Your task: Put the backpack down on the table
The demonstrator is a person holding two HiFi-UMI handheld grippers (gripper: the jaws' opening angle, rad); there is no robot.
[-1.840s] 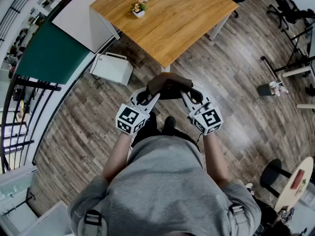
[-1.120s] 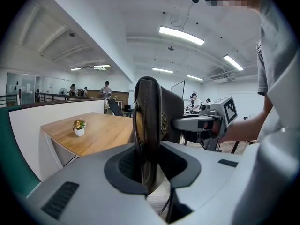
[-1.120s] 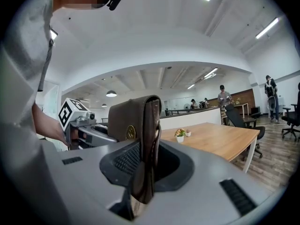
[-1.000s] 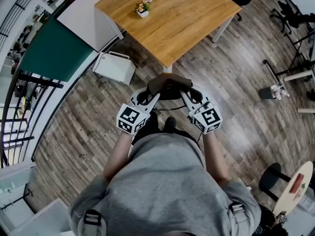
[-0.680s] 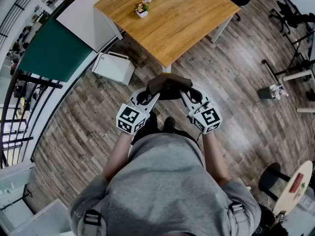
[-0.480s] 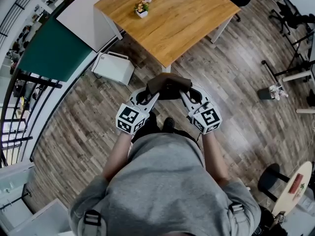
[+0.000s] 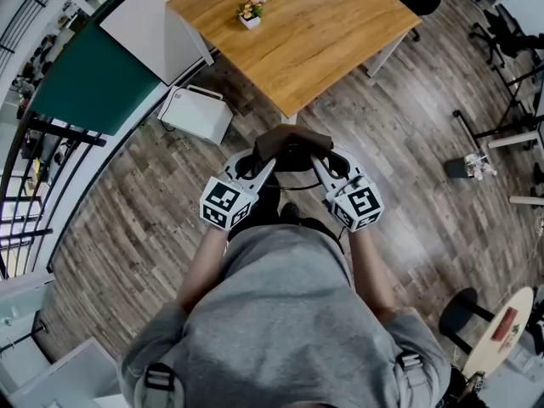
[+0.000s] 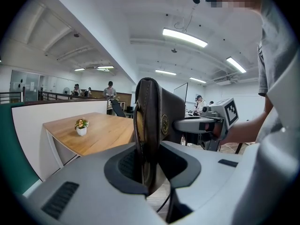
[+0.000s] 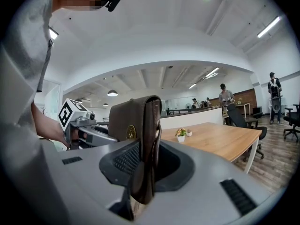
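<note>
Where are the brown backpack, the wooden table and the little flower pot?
backpack (image 7: 293, 137): head view, brown top.
wooden table (image 7: 331, 32): head view, bare tabletop.
flower pot (image 7: 250, 22): head view, white pot.

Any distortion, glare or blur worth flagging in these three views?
Head view: heavy fisheye, floor bends round the table; sharp, even light. Left gripper view: black vignette, ceiling lights blown out. Right gripper view: same vignette, backpack close and dim against a bright background.
</note>
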